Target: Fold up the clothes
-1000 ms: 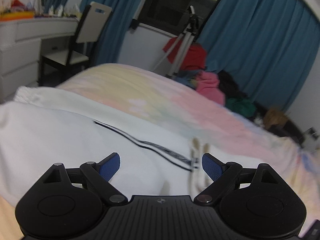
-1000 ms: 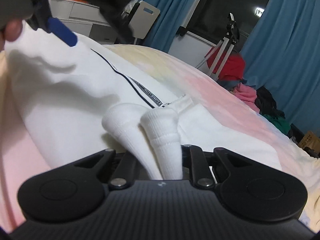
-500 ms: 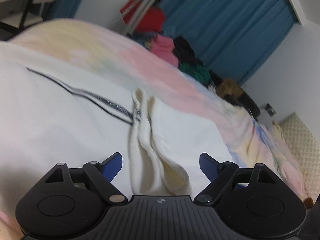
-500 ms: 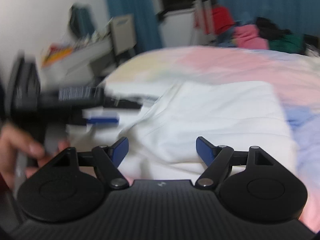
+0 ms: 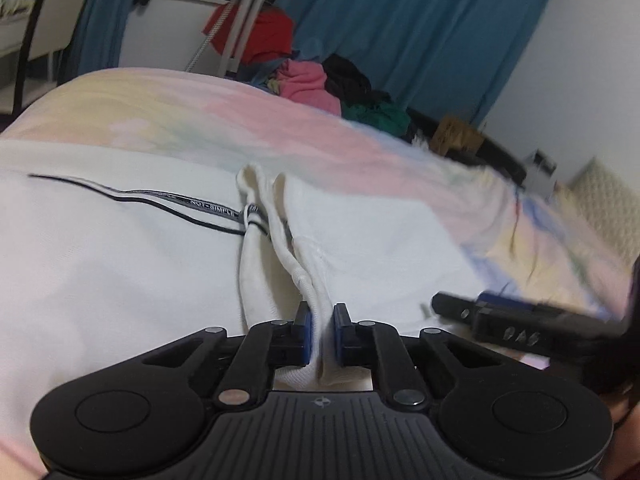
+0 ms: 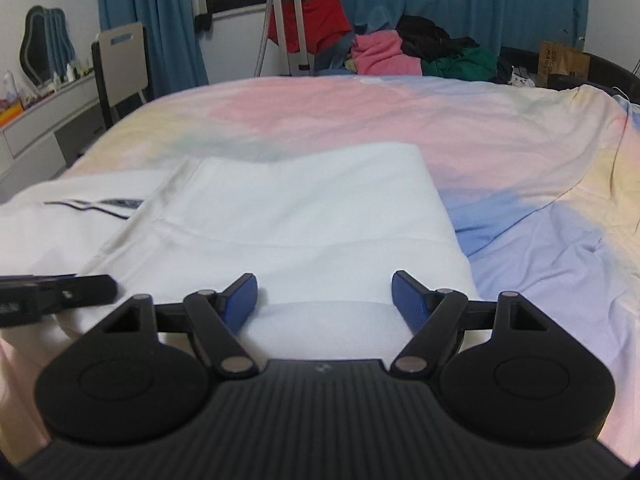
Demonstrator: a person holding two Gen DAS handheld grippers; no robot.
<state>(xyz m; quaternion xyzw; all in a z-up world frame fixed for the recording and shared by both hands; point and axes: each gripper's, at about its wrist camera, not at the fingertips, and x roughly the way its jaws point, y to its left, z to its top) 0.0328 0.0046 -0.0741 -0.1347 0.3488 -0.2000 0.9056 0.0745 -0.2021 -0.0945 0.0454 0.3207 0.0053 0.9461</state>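
Big bed (image 6: 500,128) takes up most of the room, covered in a pastel tie-dye sheet, pink and yellow fading to blue on the right side. Blue curtains (image 6: 460,0) hang along the back wall, with a heap of clothes (image 6: 420,54) in pink, red, black and green piled behind the bed next to a tripod (image 6: 286,20). There's a chair (image 6: 120,64) off to the left by a white dresser. The white garment (image 6: 296,216) is spread flat on the near-left part of the bed, one side already folded over, and it has a thin dark stripe (image 5: 160,200) with small lettering running across it. The left gripper (image 5: 320,334) is clenched tight on a bunched ridge of that white fabric, which runs up from between its blue pads (image 5: 306,332). The right gripper (image 6: 324,300) is just beside it, fingers spread wide and holding nothing, hovering low over the folded edge of the garment.
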